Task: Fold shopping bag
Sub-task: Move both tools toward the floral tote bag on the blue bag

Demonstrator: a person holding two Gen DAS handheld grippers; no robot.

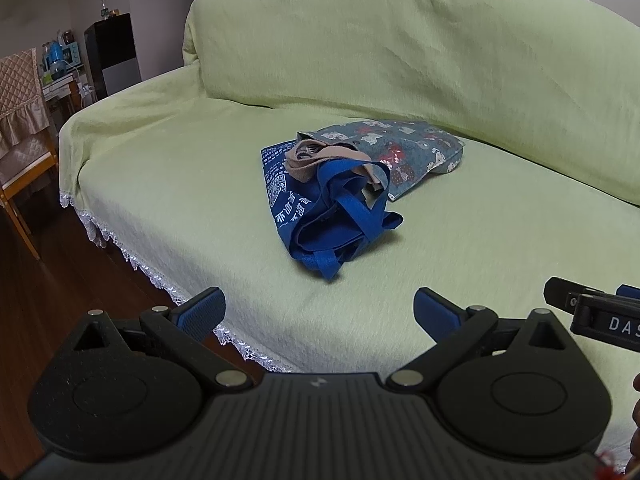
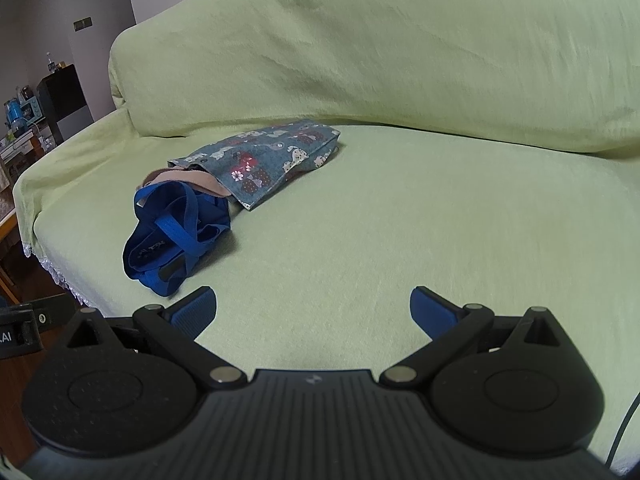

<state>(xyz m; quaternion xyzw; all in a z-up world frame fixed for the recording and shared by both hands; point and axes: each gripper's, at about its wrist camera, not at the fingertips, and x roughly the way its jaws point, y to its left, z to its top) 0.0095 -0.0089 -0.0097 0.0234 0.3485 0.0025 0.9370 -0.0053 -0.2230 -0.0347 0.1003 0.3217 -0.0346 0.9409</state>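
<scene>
Blue shopping bag (image 1: 320, 216) lies crumpled, handles tangled, on the sofa (image 1: 200, 200), touching a patterned bag (image 1: 400, 152) behind it; I judge folding remains. My left hand-held gripper (image 1: 318, 314) and right hand-held gripper (image 2: 314, 312) hover nearer, jaws apart, empty.

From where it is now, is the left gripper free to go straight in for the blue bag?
Probably yes. The left gripper is open, and only bare sofa cover lies between it and the blue bag.
</scene>
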